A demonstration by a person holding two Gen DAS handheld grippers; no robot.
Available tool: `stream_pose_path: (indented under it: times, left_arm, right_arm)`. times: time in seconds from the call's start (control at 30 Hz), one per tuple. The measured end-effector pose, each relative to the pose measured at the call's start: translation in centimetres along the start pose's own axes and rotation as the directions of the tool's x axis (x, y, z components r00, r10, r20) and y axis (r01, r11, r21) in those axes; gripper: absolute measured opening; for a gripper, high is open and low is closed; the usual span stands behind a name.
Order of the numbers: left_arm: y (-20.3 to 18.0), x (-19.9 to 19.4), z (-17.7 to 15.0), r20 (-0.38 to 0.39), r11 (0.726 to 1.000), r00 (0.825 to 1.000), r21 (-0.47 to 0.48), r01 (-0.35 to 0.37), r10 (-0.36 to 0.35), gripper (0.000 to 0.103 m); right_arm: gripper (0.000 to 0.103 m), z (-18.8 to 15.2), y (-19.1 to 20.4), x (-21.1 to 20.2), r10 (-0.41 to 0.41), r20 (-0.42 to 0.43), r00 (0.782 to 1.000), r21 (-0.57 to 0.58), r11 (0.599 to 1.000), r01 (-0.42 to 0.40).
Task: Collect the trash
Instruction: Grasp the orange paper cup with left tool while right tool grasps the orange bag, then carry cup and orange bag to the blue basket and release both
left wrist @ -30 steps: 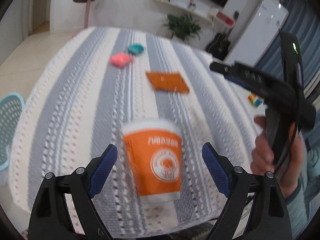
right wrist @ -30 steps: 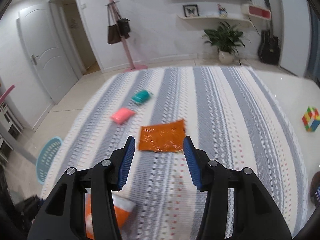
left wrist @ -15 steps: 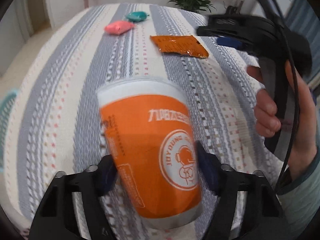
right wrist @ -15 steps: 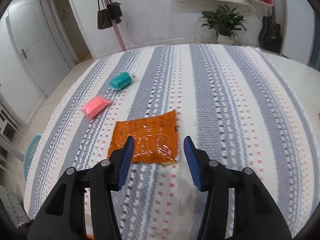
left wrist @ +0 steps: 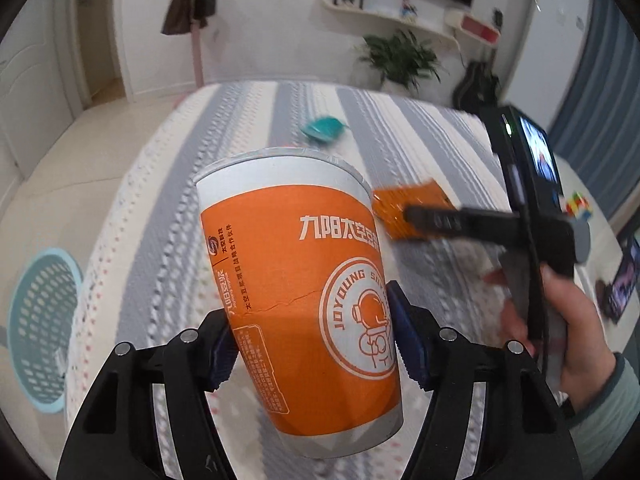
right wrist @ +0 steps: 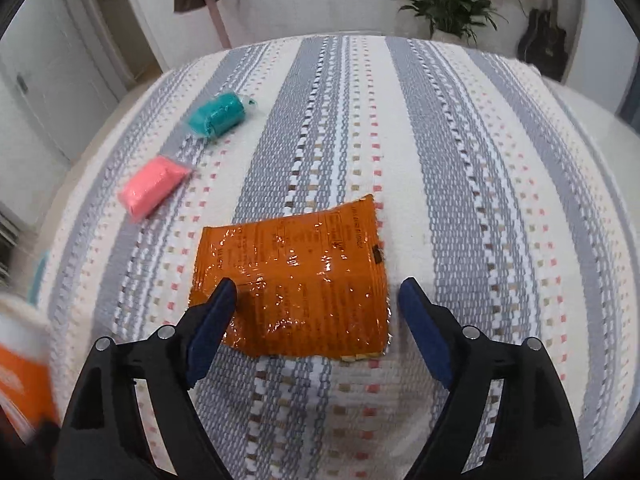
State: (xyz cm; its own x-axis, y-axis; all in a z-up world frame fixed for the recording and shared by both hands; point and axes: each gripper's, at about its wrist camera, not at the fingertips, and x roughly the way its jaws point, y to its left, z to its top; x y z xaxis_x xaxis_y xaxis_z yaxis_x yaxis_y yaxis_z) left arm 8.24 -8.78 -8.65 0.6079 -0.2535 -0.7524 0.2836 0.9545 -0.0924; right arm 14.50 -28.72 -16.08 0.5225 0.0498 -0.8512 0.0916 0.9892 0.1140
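Note:
My left gripper (left wrist: 310, 336) is shut on an orange and white paper cup (left wrist: 300, 280) and holds it tilted above the striped cloth. The cup's edge also shows in the right wrist view (right wrist: 20, 372) at the far left. My right gripper (right wrist: 314, 304) is open and hovers just over an orange foil wrapper (right wrist: 296, 284) lying flat on the cloth; the wrapper also shows in the left wrist view (left wrist: 404, 204). A pink packet (right wrist: 154, 184) and a teal packet (right wrist: 218, 114) lie further back left.
A striped grey and white cloth (right wrist: 460, 160) covers the table. A light blue mesh basket (left wrist: 40, 328) stands on the floor to the left of the table. A potted plant (right wrist: 448, 4), a guitar and a coat stand line the far wall.
My left gripper has closed on the cup and lifted it off the cloth. My right gripper has moved forward and down over the orange wrapper.

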Motion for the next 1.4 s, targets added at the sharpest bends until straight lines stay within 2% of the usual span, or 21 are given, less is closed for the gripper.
stream_pose_path:
  times: [0.07, 0.13, 0.2, 0.3, 0.33, 0.4, 0.5, 0.67, 0.77, 0.87, 1.03, 1.17, 1.23, 1.33, 1.4]
  left_arm:
    - [1.4, 0.4, -0.4, -0.001, 0.999, 1.000, -0.048, -0.002, 0.002, 0.064]
    - [2.2, 1.1, -0.3, -0.007, 0.996, 1.000, -0.088, 0.001, -0.001, 0.064]
    - [2.7, 0.8, -0.2, 0.010, 0.995, 1.000, -0.097, -0.008, 0.009, 0.064]
    - [2.7, 0.0, -0.1, 0.043, 0.995, 0.998, -0.084, -0.049, 0.052, 0.064]
    - [2.8, -0.2, -0.1, 0.050, 0.995, 0.997, -0.087, -0.049, 0.053, 0.064]
    - [3.2, -0.6, -0.2, 0.058, 0.995, 0.997, -0.095, -0.045, 0.050, 0.065]
    - [3.7, -1.5, -0.5, 0.064, 0.994, 0.997, -0.103, -0.047, 0.054, 0.065]
    - [5.3, -2.7, -0.1, 0.098, 0.988, 0.994, -0.151, -0.024, 0.039, 0.065]
    - [6.8, -4.7, 0.1, 0.149, 0.981, 0.987, -0.192, -0.025, 0.054, 0.065]
    - [8.4, -6.9, 0.6, 0.191, 0.976, 0.979, -0.213, -0.036, 0.078, 0.065]
    - [13.0, -12.3, 1.6, 0.272, 0.956, 0.951, -0.286, -0.067, 0.148, 0.065]
    - [17.3, -15.6, 1.9, 0.308, 0.929, 0.924, -0.353, -0.109, 0.226, 0.065]
    - [20.2, -17.2, 1.5, 0.316, 0.906, 0.906, -0.399, -0.141, 0.280, 0.065]
    - [23.9, -18.8, 0.5, 0.311, 0.869, 0.888, -0.465, -0.168, 0.338, 0.065]
    - [26.6, -19.3, -0.6, 0.298, 0.840, 0.883, -0.515, -0.171, 0.362, 0.065]
  right_arm:
    - [0.079, -0.2, 0.9, 0.2, -0.044, -0.002, 0.999, -0.038, 0.998, 0.043]
    - [0.072, -0.3, 1.4, 0.1, -0.045, 0.008, 0.999, -0.055, 0.997, 0.045]
    - [0.054, -0.3, 1.6, -0.2, -0.041, 0.016, 0.999, -0.065, 0.997, 0.042]
    - [0.035, -0.5, 1.7, -0.5, -0.026, 0.022, 0.999, -0.068, 0.997, 0.028]
    - [0.033, -0.5, 1.8, -0.7, -0.017, 0.024, 1.000, -0.068, 0.997, 0.019]
    - [0.019, -0.8, 2.0, -1.0, 0.000, 0.034, 0.999, -0.068, 0.998, 0.002]
    - [0.009, -0.9, 2.4, -1.6, 0.038, 0.062, 0.997, -0.068, 0.997, -0.033]
    - [0.006, -0.8, 3.6, -4.8, 0.121, 0.132, 0.984, -0.075, 0.991, -0.112]
    - [0.005, -0.3, 4.9, -6.9, 0.152, 0.171, 0.973, -0.103, 0.985, -0.136]
    - [0.005, 0.5, 7.5, -9.7, 0.204, 0.219, 0.954, -0.154, 0.973, -0.173]
    - [0.005, 1.6, 13.0, -13.7, 0.306, 0.274, 0.912, -0.256, 0.937, -0.237]
    - [0.005, 1.7, 18.9, -16.3, 0.393, 0.291, 0.872, -0.351, 0.892, -0.286]
    - [0.005, 1.6, 22.4, -17.1, 0.436, 0.283, 0.854, -0.401, 0.863, -0.307]
    - [0.005, 1.1, 27.1, -17.1, 0.482, 0.250, 0.840, -0.459, 0.822, -0.336]
    - [0.005, 0.6, 30.3, -16.4, 0.503, 0.216, 0.837, -0.496, 0.795, -0.350]
